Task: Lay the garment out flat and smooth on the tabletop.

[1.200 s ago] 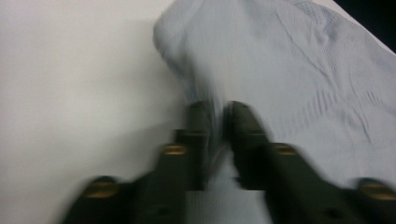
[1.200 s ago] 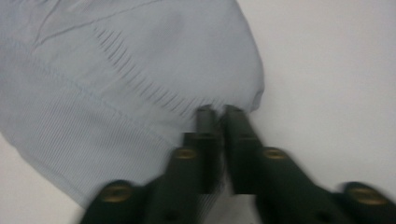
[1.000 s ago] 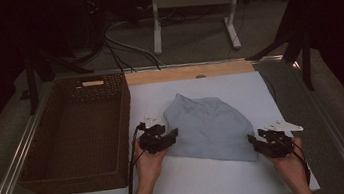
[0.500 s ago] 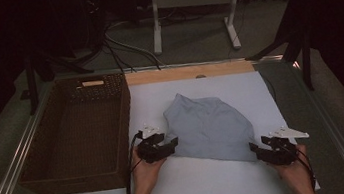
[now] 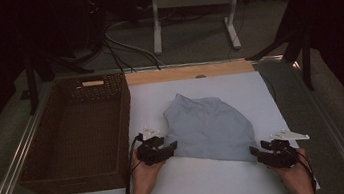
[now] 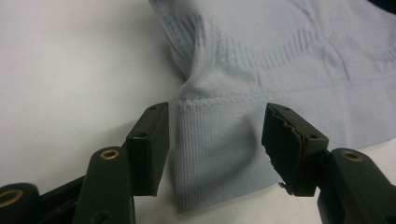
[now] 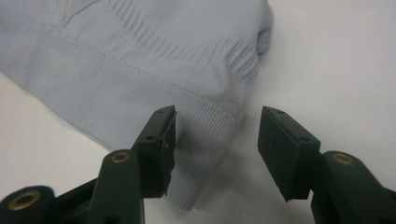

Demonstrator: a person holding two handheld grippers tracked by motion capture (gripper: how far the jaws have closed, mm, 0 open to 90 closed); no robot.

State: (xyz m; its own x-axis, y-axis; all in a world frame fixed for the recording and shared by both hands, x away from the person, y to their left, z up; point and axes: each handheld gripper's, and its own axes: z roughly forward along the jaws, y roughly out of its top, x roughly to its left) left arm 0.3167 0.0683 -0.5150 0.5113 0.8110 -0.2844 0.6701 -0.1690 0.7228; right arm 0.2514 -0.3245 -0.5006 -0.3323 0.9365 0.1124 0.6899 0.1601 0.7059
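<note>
A pale blue knit garment (image 5: pixel 208 122) lies flat on the white board (image 5: pixel 196 184). My left gripper (image 5: pixel 171 147) is at its near left corner. In the left gripper view the jaws (image 6: pixel 217 135) stand open around the ribbed hem (image 6: pixel 215 158) without pressing it. My right gripper (image 5: pixel 255 151) is at the near right corner. Its jaws (image 7: pixel 217 140) stand apart with the ribbed hem corner (image 7: pixel 201 135) between them, and they have just been closing a little. The pads do not press on the cloth.
A brown wicker basket (image 5: pixel 78 182) stands along the board's left side, close to my left hand. A wooden strip (image 5: pixel 189 72) borders the board's far edge. Metal rails run along both table sides, and a stand's legs (image 5: pixel 156 33) rise beyond.
Both grippers have slipped a little toward the near edge of the board, along the garment's near corners. The garment itself lies as before.
</note>
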